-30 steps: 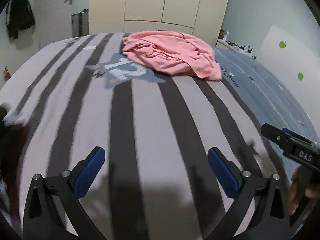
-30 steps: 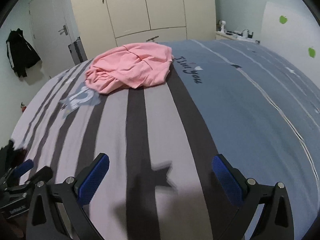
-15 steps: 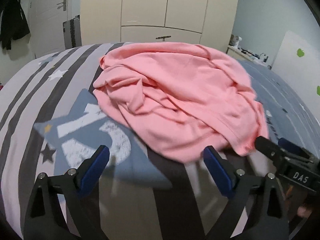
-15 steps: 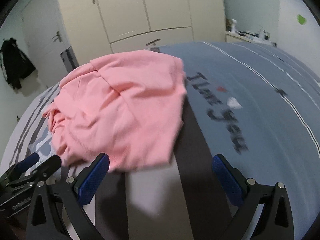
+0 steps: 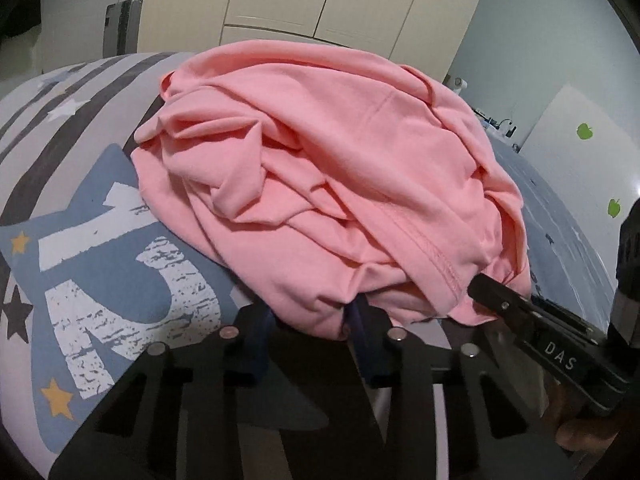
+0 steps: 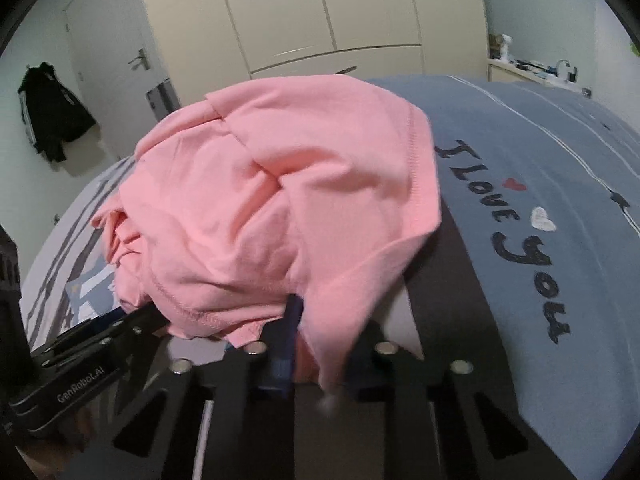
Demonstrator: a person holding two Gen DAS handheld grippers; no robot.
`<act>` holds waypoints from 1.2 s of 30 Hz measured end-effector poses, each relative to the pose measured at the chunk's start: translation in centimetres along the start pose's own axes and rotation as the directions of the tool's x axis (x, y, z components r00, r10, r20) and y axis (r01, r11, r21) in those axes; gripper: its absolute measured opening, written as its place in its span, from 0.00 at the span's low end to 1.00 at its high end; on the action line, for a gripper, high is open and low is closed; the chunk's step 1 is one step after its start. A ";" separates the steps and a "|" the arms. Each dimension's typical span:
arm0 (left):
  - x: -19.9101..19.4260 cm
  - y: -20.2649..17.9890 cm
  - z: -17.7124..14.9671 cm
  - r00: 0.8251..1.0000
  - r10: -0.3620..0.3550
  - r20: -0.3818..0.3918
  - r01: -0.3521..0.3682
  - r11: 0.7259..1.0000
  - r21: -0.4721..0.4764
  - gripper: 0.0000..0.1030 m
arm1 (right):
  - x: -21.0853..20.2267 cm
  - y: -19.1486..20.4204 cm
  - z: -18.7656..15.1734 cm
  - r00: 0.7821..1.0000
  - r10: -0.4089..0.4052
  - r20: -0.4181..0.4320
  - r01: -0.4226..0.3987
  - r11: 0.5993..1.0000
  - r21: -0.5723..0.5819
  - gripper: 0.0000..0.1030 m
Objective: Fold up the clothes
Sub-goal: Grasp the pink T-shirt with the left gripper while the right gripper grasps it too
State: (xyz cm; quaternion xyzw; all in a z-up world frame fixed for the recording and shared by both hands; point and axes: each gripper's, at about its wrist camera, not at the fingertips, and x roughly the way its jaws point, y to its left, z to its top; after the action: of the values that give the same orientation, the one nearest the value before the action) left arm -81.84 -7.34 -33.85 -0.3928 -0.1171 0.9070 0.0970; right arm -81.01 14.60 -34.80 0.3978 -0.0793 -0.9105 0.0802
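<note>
A crumpled pink shirt [image 5: 320, 184] lies in a heap on the bed [image 5: 80, 264], over the grey and dark stripes beside a blue patch printed with white letters and stars. The left gripper [image 5: 310, 322] is at the near edge of the heap; its jaws are closing, already narrow, with a bunch of pink cloth between the blue pads, and the pads seem to press on it. The right gripper [image 6: 320, 344] is at the shirt's other near corner, its jaws closing as well, with a fold of the hem hanging down between them and caught there. Each tool shows at the edge of the other's view, tips against the cloth. To the right of the shirt the bedcover turns plain blue with the words "I Love You" [image 6: 508, 236]. Behind the bed stands a cream wardrobe [image 6: 328, 12], a door [image 6: 116, 48] to its left with a dark jacket [image 6: 52, 112] hung on the wall, and a cluttered desk [image 6: 536, 68] at the far right.
</note>
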 end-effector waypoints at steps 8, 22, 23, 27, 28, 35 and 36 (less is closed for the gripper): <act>-2.6 0.2 -0.7 0.999 -0.030 0.023 0.030 1.000 -0.009 0.06 | -2.4 0.7 -1.3 1.000 0.008 0.014 -0.008 1.000 0.003 0.07; -20.3 -2.8 -15.8 0.992 -0.118 -0.031 0.119 0.992 0.032 0.02 | -20.3 -0.5 -13.6 0.990 0.139 -0.011 -0.139 0.990 0.004 0.05; -22.1 -3.0 -17.5 0.992 -0.118 -0.045 0.119 0.993 0.020 0.02 | -21.9 -0.6 -15.0 0.989 0.143 -0.031 -0.143 0.990 0.003 0.05; -28.8 -4.0 -25.2 0.982 -0.110 -0.152 0.099 0.992 -0.079 0.02 | -28.7 -0.9 -21.7 0.979 0.145 -0.143 -0.151 0.988 -0.029 0.05; -30.4 -4.4 -27.1 0.978 -0.108 -0.181 0.091 0.991 -0.097 0.02 | -30.4 -0.9 -23.7 0.972 0.142 -0.187 -0.151 0.988 -0.034 0.05; -36.2 -5.8 -33.4 0.964 -0.002 -0.267 -0.028 0.993 -0.111 0.03 | -36.6 0.2 -32.2 0.919 0.087 -0.384 -0.129 0.988 -0.085 0.12; -36.7 -5.6 -33.3 0.965 0.014 -0.263 -0.048 0.991 -0.123 0.04 | -37.4 0.6 -31.7 0.930 0.078 -0.360 -0.124 0.987 -0.105 0.13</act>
State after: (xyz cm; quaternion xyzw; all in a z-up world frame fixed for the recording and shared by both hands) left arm -32.14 -7.25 -29.02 -0.5161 -0.1553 0.8393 0.0716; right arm -32.49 19.32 -29.33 0.5449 -0.0265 -0.8217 0.1649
